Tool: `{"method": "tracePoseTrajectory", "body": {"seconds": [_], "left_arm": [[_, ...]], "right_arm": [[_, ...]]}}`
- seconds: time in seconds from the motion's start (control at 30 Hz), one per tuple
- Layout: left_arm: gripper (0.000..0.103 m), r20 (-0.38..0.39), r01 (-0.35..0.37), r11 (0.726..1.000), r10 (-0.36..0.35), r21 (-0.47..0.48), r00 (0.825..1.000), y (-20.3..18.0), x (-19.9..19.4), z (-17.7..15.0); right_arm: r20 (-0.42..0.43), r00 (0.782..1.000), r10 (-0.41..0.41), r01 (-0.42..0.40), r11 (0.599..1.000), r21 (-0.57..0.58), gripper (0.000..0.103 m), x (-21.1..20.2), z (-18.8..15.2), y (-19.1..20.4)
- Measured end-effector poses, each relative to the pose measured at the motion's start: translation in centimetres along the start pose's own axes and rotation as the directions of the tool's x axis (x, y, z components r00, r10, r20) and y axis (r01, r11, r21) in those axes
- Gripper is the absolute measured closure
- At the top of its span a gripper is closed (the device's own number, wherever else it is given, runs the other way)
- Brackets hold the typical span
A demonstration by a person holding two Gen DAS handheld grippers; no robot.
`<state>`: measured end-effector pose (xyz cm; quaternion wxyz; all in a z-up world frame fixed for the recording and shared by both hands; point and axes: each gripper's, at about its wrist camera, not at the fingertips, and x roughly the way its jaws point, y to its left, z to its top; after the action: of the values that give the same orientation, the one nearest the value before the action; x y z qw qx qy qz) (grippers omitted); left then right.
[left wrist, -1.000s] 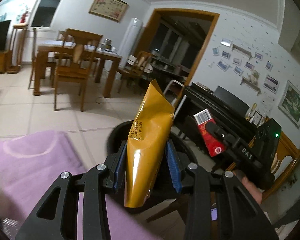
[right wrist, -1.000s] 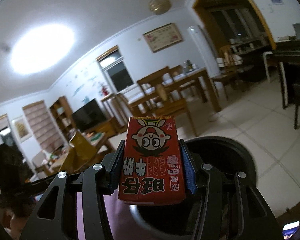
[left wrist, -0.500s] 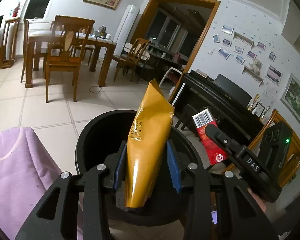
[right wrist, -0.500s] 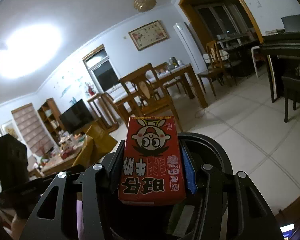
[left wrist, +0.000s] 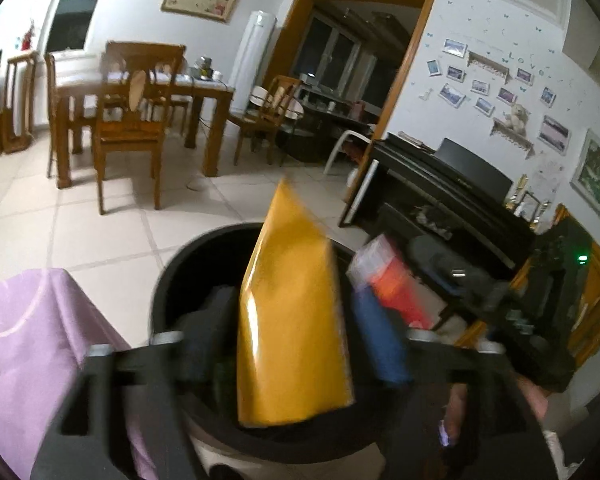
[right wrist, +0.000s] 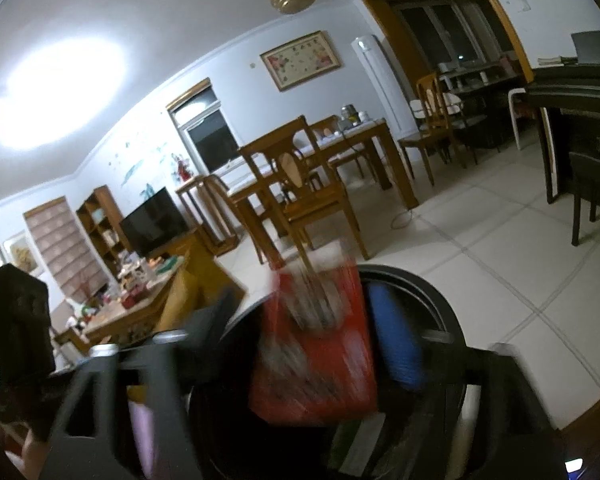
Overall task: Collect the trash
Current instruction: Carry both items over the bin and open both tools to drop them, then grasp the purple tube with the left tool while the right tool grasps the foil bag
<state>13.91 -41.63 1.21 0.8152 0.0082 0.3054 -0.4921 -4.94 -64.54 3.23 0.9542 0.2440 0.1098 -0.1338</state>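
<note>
Over the round black bin (left wrist: 172, 276), the left gripper (left wrist: 296, 344) has its jaws opening; they stand wide, and the yellow packet (left wrist: 292, 320) hangs blurred between them with a gap on either side, its lower end inside the bin's mouth. No print on the packet can be read through the blur. To its right the red carton (left wrist: 396, 288) shows as a smear of red with a pale end, beside the dark body of the other tool.

In the right wrist view, the right gripper (right wrist: 312, 344) is also opening, jaws wide apart, and the red carton (right wrist: 316, 352) sits loose between them, streaked with motion. Its black and white markings are too smeared to read. It is above the bin's open mouth (right wrist: 432, 300), and the blue pad (right wrist: 392, 340) on the right is clear of the carton's edge.

A lilac cloth (left wrist: 40, 344) covers the bench at lower left, its edge just beside the bin's rim. Beyond the bin lies pale tiled floor (left wrist: 100, 236), open as far as the wooden dining table and chairs (left wrist: 132, 120). On the right a black piano (left wrist: 452, 196) stands near the bin, which narrows the room on that side. The word "Love" on the far wall above the small photos is only faintly legible.
</note>
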Motion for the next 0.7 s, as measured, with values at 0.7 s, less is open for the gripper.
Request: {"method": "tracePoseTrajectory", "body": {"seconds": [0.7], "left_arm": [[0.006,0.101,-0.116,0.992,0.121,-0.050,0.988,4.7,-11.5,-2.0]], "right_arm": [[-0.042,0.999,0.018,-0.020,0.999,-0.041,0.005,-1.2,-2.7,4.9]]}}
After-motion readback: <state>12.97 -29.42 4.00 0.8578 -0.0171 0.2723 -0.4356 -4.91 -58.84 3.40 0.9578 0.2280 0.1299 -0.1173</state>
